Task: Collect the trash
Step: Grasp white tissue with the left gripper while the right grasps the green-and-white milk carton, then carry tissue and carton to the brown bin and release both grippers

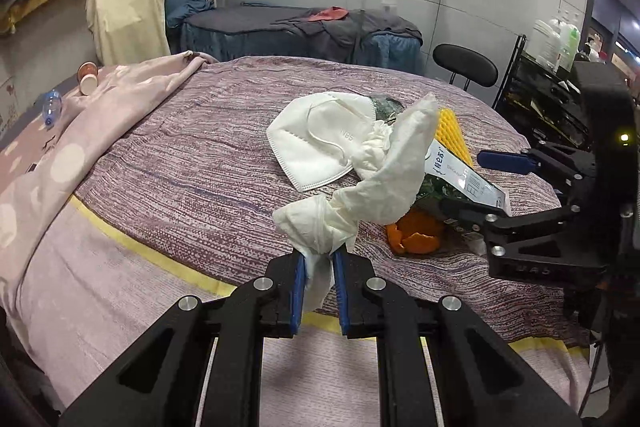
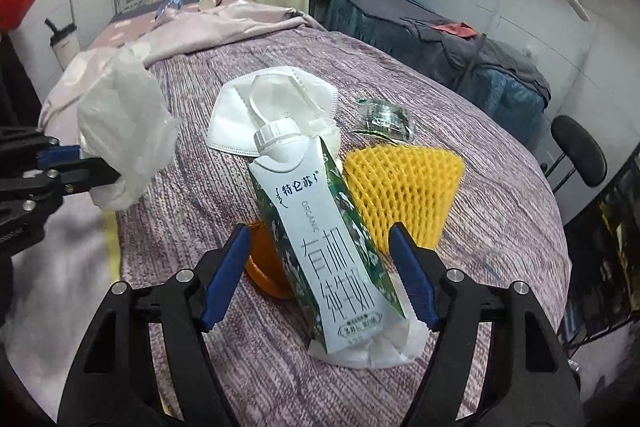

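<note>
Trash sits heaped mid-frame on the purple striped bedspread [image 2: 460, 75]: a yellow foam net [image 2: 404, 191] at centre right, a white face mask [image 2: 240, 115] above centre, a milk carton [image 2: 320, 227] lying on crumpled tissue [image 2: 372, 351], orange peel [image 2: 260, 267] beneath. The right gripper [image 2: 318, 271] is spread wide around the carton, pads apart from it. At lower centre of the left wrist view, the left gripper [image 1: 318, 291] is clamped on a white tissue wad [image 1: 360, 195].

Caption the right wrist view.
Open right gripper straddles white-and-green milk carton beside yellow foam net.
</note>
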